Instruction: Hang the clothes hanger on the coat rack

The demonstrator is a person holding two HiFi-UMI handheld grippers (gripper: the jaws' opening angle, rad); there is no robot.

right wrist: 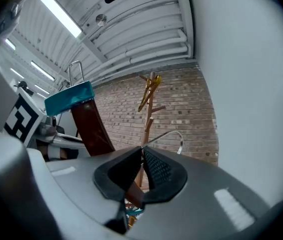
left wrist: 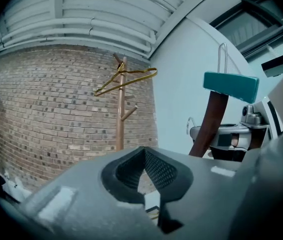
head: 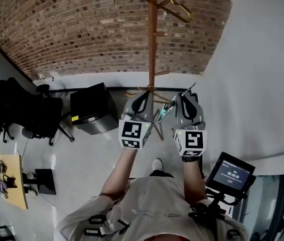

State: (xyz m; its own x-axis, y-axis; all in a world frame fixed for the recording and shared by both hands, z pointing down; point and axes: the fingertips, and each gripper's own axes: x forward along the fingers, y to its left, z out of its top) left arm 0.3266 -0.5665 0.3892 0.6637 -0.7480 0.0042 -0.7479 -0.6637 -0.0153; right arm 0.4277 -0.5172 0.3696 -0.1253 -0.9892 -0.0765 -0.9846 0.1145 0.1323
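The wooden coat rack (head: 152, 49) stands straight ahead against the brick wall, and a gold wire hanger (head: 174, 4) hangs near its top. The rack (left wrist: 121, 119) and gold hanger (left wrist: 126, 81) also show in the left gripper view. My right gripper (head: 184, 98) is shut on the clothes hanger (head: 163, 112). That hanger is dark brown wood (right wrist: 89, 126) with a teal end piece (right wrist: 69, 99). Its metal hook (right wrist: 174, 134) pokes out past the shut jaws (right wrist: 142, 151). My left gripper (head: 143, 95) is beside it, jaws shut (left wrist: 144, 151), nothing visibly between them. The teal end (left wrist: 230, 85) rises at its right.
A black office chair (head: 26, 112) and a black cabinet (head: 92, 109) stand to the left on the pale floor. A small wooden table (head: 14, 179) is at the far left. A screen (head: 230, 174) is at my right hip. A white curved wall (head: 262, 59) closes in the right side.
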